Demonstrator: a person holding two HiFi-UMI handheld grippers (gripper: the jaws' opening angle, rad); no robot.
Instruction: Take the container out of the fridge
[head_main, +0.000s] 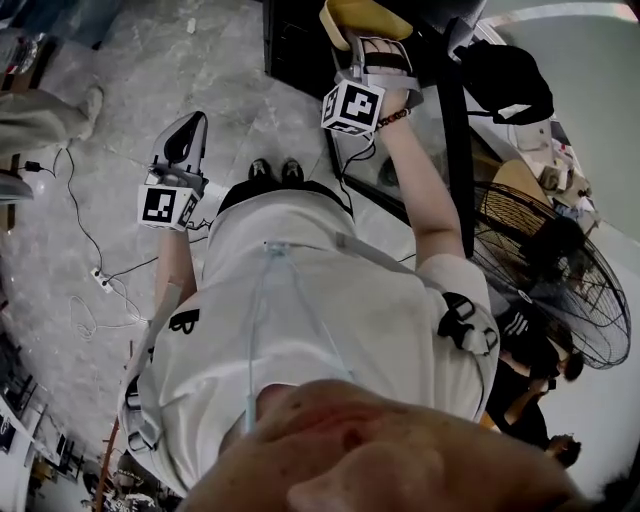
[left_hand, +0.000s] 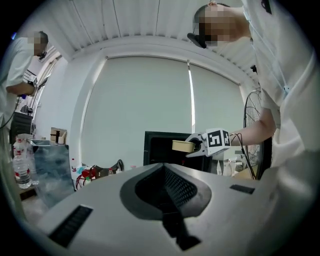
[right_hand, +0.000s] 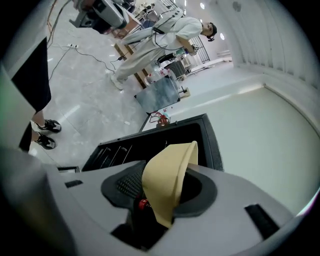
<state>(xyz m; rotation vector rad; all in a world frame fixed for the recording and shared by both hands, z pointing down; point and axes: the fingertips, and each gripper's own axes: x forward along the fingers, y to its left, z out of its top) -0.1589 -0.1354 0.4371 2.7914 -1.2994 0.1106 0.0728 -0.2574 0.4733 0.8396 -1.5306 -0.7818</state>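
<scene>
Grey marbled floor (head_main: 120, 80), a person (head_main: 330, 320) with two grippers at a small black fridge (right_hand: 150, 140).
Left gripper (head_main: 188, 128) hangs closed and empty; right gripper (head_main: 372, 48) clamps the pale yellow plastic container (right_hand: 167, 180), out before the fridge's open front.

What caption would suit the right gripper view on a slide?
Right gripper clamps a tan container in front of the open black fridge.

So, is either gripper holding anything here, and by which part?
The right gripper holds the beige container, pinched on its side wall at the rim; the left gripper holds nothing.
</scene>
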